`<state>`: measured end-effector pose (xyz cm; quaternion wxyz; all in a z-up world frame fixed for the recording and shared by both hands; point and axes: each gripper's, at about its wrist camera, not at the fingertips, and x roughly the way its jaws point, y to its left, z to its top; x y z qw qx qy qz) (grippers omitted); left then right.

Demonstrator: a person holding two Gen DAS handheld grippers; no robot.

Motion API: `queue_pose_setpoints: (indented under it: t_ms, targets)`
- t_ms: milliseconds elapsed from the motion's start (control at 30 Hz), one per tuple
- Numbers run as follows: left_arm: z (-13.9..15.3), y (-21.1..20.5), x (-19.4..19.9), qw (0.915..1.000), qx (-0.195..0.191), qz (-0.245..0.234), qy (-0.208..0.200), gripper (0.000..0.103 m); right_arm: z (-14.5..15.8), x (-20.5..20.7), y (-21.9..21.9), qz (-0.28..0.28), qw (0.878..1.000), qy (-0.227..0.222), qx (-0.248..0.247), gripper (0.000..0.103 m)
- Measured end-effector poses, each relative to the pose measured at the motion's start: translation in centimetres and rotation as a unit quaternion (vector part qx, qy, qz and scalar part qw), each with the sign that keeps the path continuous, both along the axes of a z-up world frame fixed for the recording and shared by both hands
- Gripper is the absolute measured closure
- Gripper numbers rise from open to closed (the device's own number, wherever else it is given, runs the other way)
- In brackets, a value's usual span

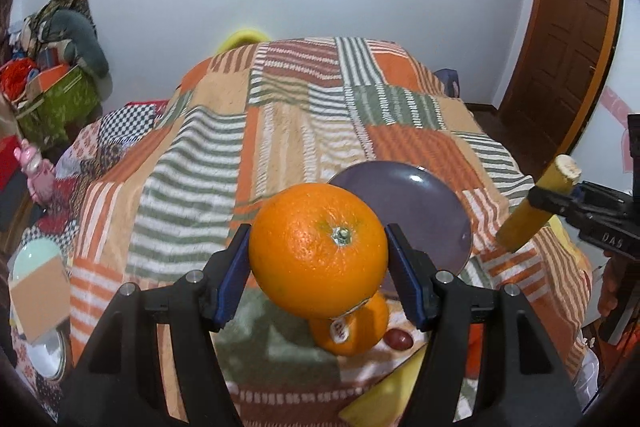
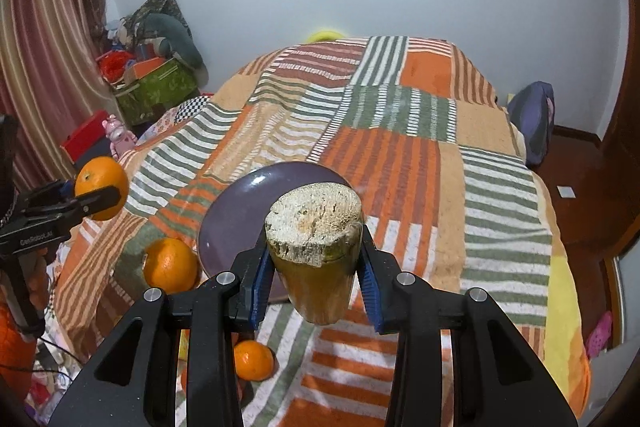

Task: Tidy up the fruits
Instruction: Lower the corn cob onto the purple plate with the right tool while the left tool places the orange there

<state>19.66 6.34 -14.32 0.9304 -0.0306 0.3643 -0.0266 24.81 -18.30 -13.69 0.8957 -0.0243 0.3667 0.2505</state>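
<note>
My left gripper is shut on a large orange and holds it above the bed, just near of the purple plate. The right wrist view shows this held orange at far left. My right gripper is shut on a yellow banana, held by its stem end with the cut stem facing the camera, over the near edge of the plate. The banana shows at right in the left wrist view. A second orange with a sticker lies on the blanket below the held one.
A patchwork striped blanket covers the bed. An orange lies left of the plate, a smaller one nearer. A small red fruit and a yellow fruit lie close by. Boxes and clutter stand at the left wall.
</note>
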Motion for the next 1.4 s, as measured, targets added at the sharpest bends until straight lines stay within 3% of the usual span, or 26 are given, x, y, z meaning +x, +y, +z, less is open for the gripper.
queue_pose_setpoints:
  t_ms: [633,800,1000,1400]
  targets:
    - [-4.2,-2.7,7.2,0.9965,0.01,-0.054,0.064,0.039,-3.0,4.2,4.6,0.052,0.997,0.044,-0.028,0.068]
    - [-5.5,-2.8,9.0,0.9947,0.013,-0.059,0.083,0.039,-4.0,5.6,5.7,0.055,0.996,0.058,-0.041,0.068]
    - [-6.6,-2.7,10.6,0.9932,0.013,-0.062,0.097,0.039,-3.8,7.2,6.1,0.043,0.997,0.042,-0.041,0.067]
    - [-8.2,-2.7,12.9,0.9893,0.011,-0.071,0.127,0.039,-6.1,10.1,7.3,0.047,0.995,0.074,-0.046,0.067]
